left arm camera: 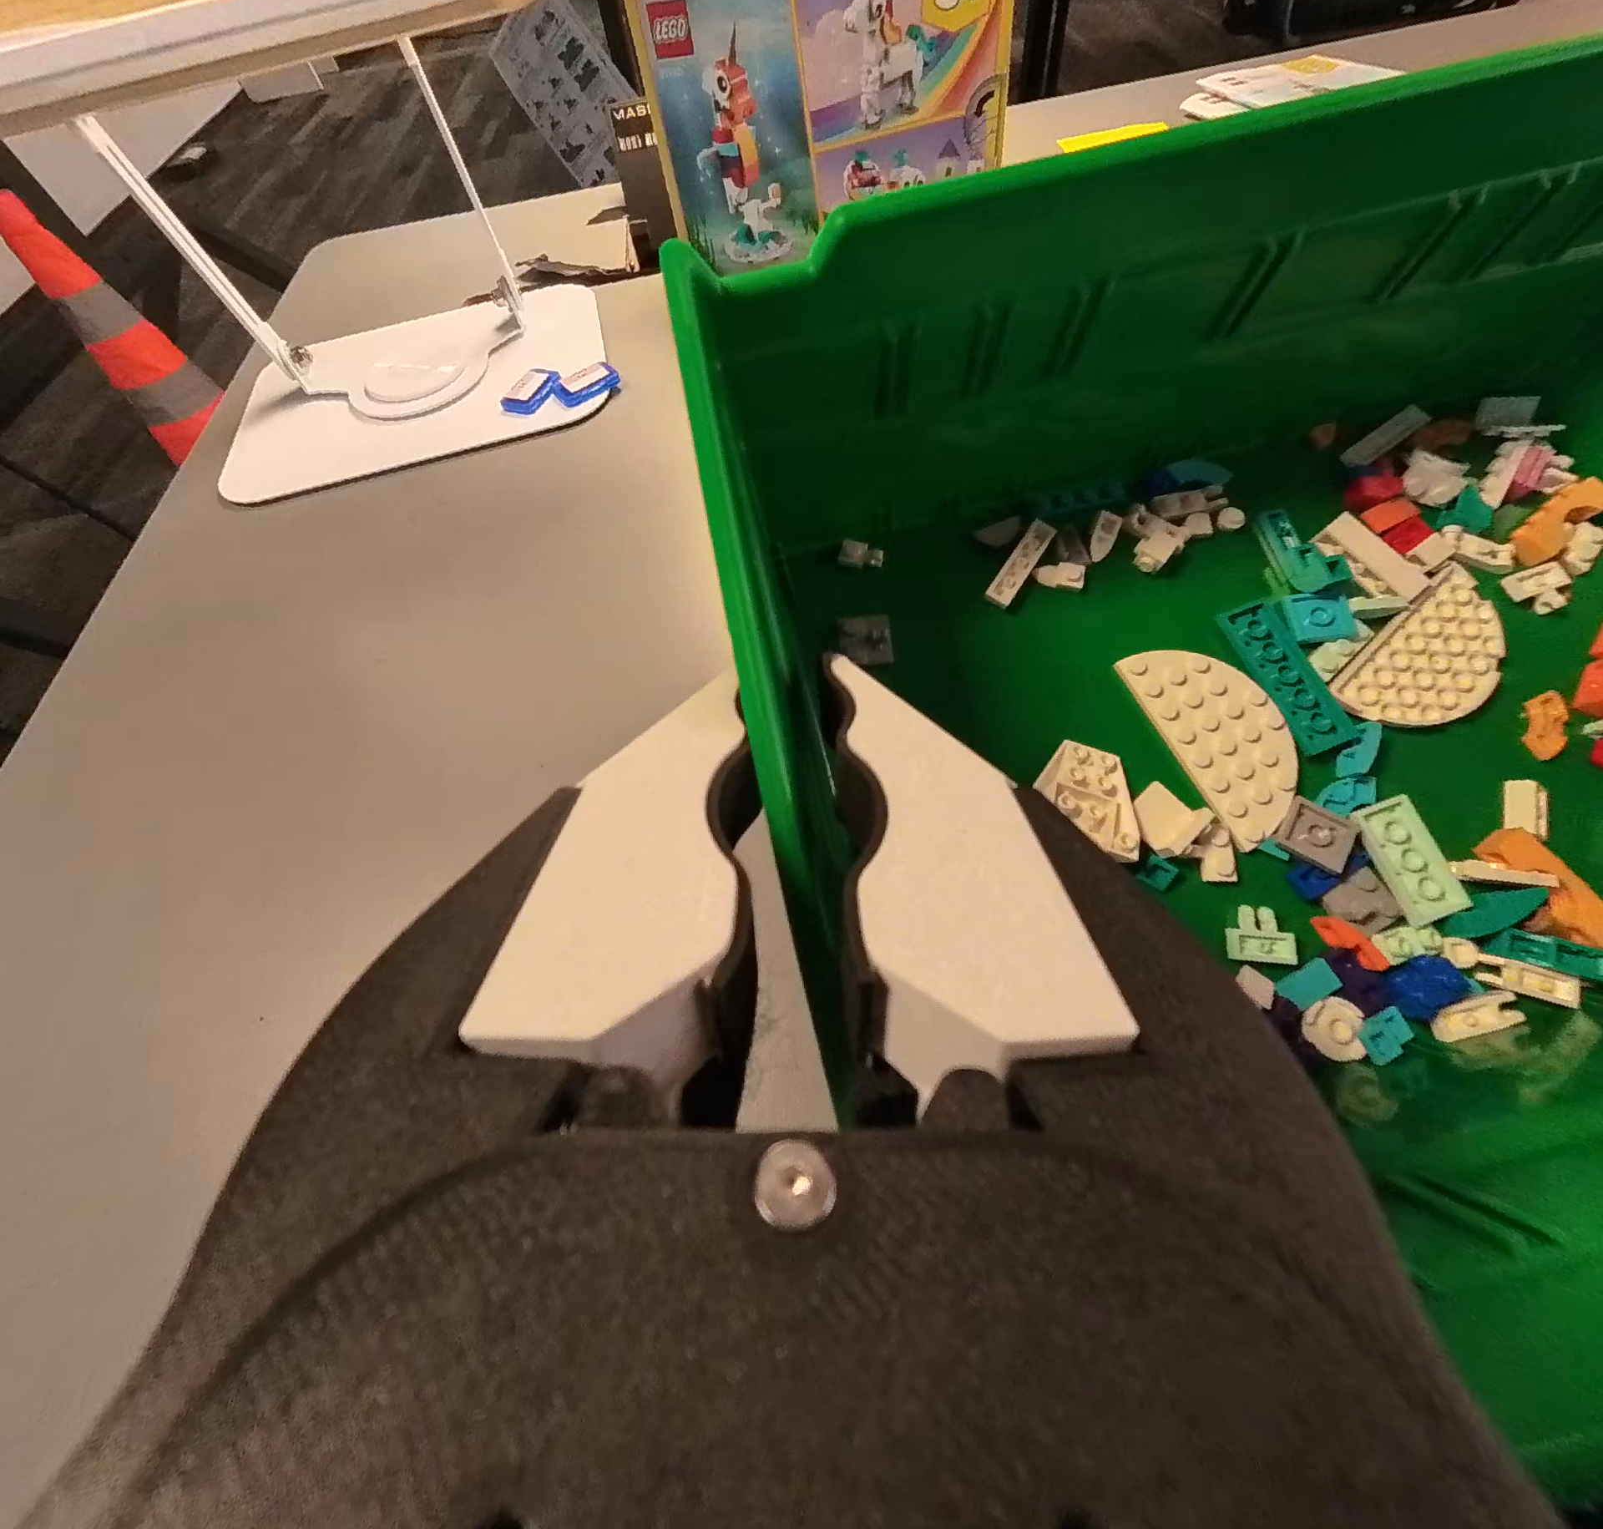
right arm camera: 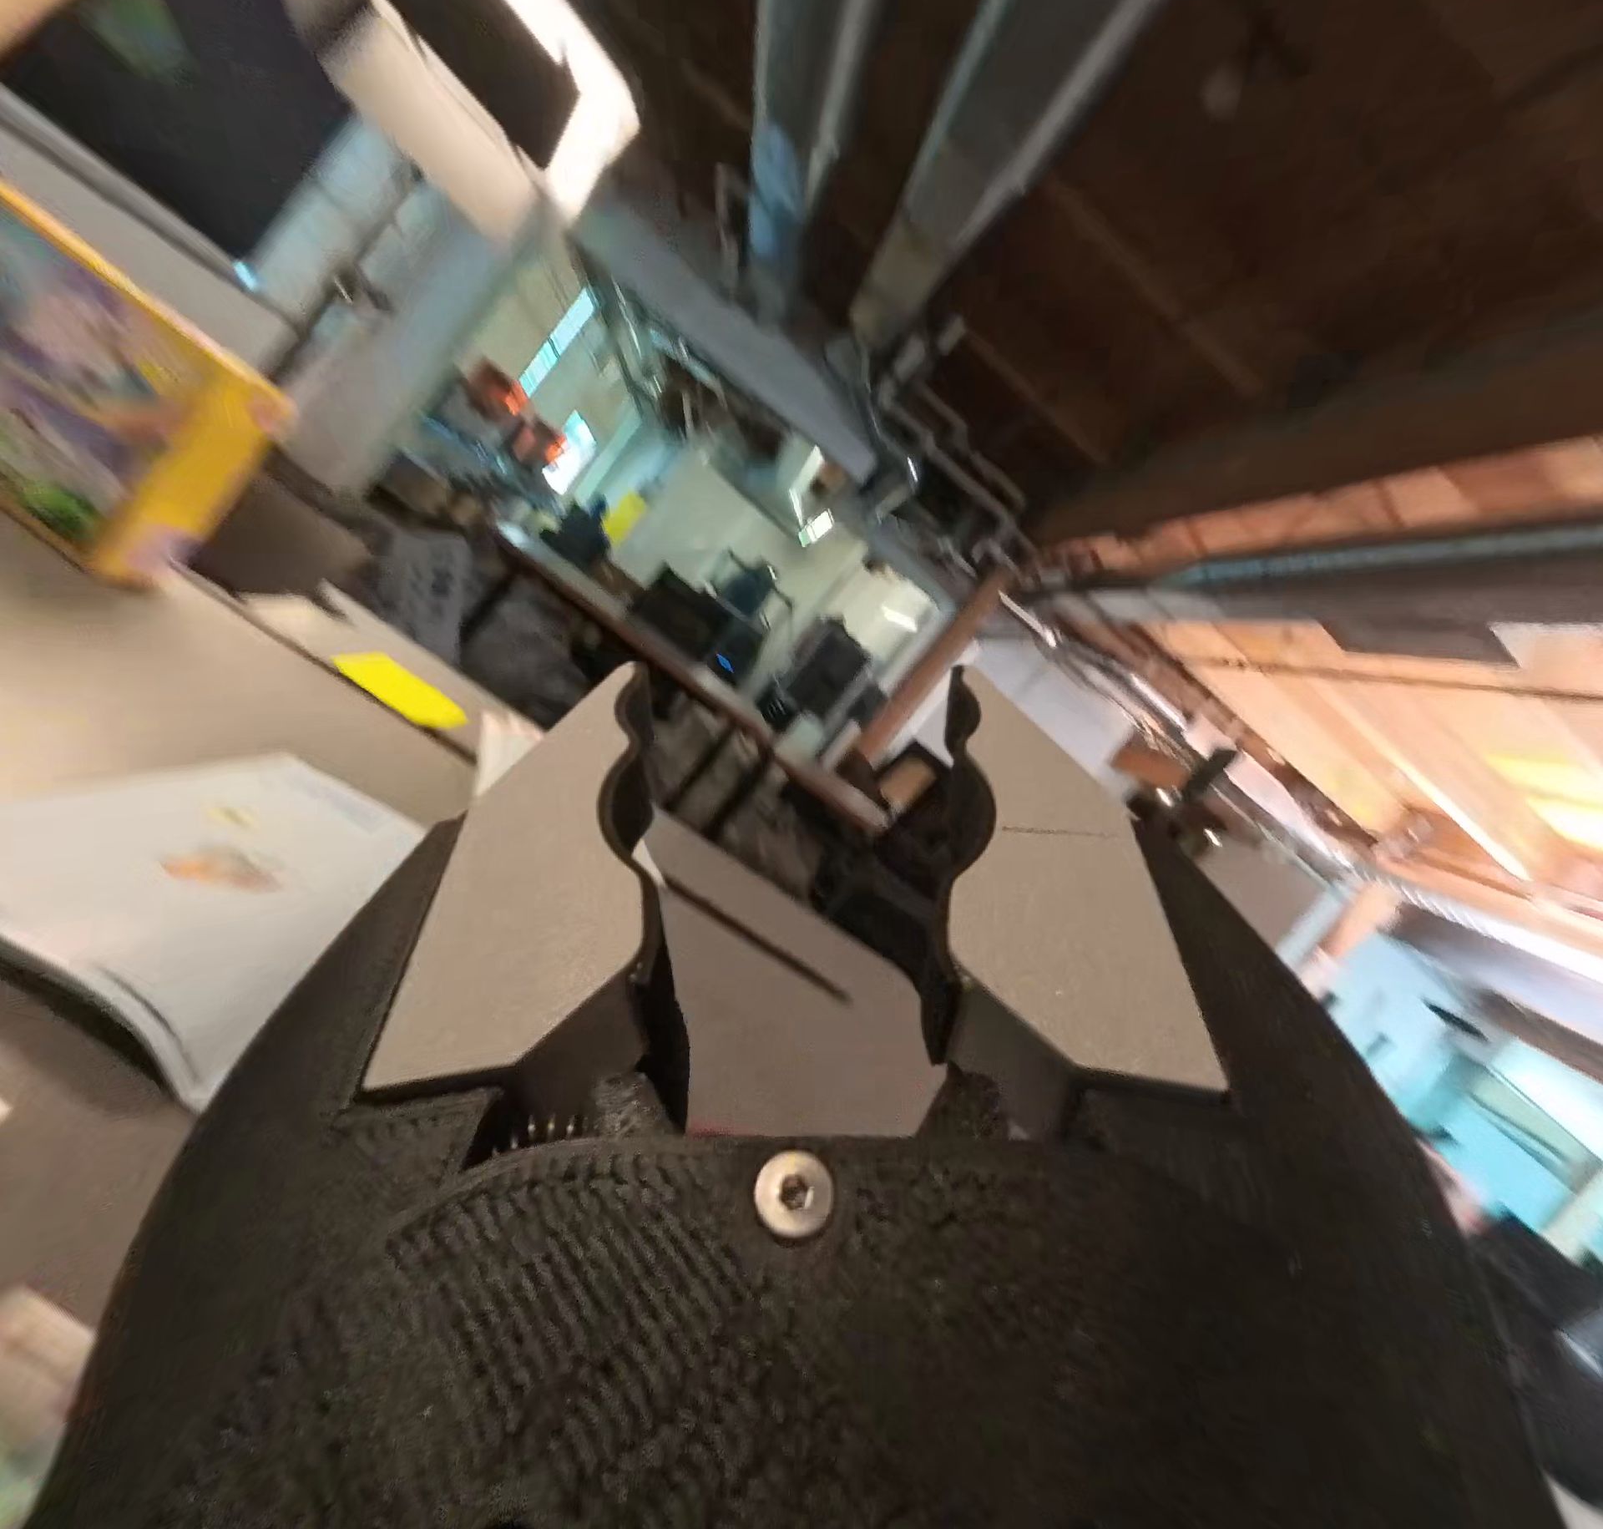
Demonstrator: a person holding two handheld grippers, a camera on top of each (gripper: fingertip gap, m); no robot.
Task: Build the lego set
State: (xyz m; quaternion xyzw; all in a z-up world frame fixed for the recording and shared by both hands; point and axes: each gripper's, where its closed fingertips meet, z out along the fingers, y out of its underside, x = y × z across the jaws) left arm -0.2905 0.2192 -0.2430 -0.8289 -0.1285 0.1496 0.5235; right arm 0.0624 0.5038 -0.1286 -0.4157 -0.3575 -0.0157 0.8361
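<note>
A green bin holds several loose Lego pieces, among them a tan half-round plate, a second one and a teal plate. My left gripper straddles the bin's left wall, one finger outside and one inside, closed on the wall. The yellow Lego box stands behind the bin. My right gripper is open and empty, tilted up toward the room and ceiling; its view is blurred. The box and an open instruction booklet show at its left.
The grey table carries a white stand with two small blue tiles on its base. An orange cone stands off the table's left edge. A yellow note lies on the table. The left gripper's tips are roughly 45 centimetres from the right gripper's.
</note>
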